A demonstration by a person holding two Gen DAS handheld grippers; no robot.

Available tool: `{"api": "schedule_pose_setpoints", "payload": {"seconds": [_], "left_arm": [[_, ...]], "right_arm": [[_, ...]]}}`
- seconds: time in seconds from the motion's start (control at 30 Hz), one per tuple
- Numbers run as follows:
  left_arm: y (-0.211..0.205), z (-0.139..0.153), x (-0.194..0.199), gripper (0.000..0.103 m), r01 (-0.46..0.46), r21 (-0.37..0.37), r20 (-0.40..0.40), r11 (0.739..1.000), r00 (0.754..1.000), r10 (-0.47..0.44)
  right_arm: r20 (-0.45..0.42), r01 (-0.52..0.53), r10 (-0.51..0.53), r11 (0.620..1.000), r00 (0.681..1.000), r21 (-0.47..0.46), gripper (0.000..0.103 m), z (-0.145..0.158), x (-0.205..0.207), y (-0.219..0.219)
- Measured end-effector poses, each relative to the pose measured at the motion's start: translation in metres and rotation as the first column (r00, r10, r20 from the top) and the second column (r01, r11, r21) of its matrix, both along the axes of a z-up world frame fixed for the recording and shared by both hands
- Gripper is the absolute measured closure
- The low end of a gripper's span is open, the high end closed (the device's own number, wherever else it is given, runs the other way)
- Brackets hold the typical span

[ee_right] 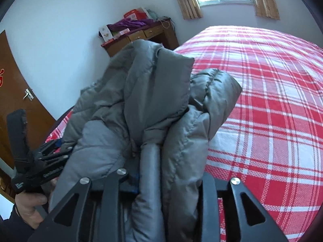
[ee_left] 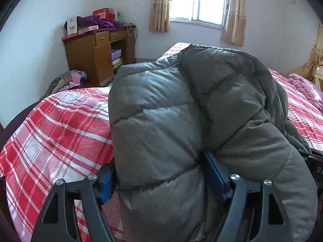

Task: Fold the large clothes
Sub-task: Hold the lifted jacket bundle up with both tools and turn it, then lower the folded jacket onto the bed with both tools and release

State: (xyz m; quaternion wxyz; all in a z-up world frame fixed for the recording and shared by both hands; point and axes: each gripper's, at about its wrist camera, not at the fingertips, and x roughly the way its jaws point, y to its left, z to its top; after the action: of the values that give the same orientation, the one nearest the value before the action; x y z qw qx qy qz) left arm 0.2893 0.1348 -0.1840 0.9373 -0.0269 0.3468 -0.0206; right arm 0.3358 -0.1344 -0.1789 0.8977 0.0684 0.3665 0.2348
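puffy quilted grey jacket [ee_left: 161, 125] bunched on checked bedspread [ee_left: 60, 125].

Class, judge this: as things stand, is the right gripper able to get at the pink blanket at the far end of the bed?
Probably not yet. The right gripper has a fold of the grey jacket between its jaws, and the pink blanket lies well beyond it across the bed.

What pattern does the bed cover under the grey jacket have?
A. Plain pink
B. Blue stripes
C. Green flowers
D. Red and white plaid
D: both wrist views show the bed cover in red and white plaid around the grey jacket.
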Motion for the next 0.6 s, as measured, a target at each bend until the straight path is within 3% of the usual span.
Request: {"api": "schedule_pose_setpoints", "payload": {"seconds": [0.23, 0.6], "left_arm": [[0.000, -0.009, 0.011, 0.009, -0.035, 0.004, -0.035, 0.999, 0.999, 0.035], [0.003, -0.011, 0.014, 0.006, -0.060, -0.010, -0.057, 0.998, 0.997, 0.059]], "right_arm": [[-0.034, 0.021, -0.021, 1.000, 0.999, -0.013, 0.066, -0.021, 0.007, -0.001], [-0.061, 0.020, -0.023, 0.998, 0.998, -0.053, 0.059, -0.029, 0.021, 0.004]]}}
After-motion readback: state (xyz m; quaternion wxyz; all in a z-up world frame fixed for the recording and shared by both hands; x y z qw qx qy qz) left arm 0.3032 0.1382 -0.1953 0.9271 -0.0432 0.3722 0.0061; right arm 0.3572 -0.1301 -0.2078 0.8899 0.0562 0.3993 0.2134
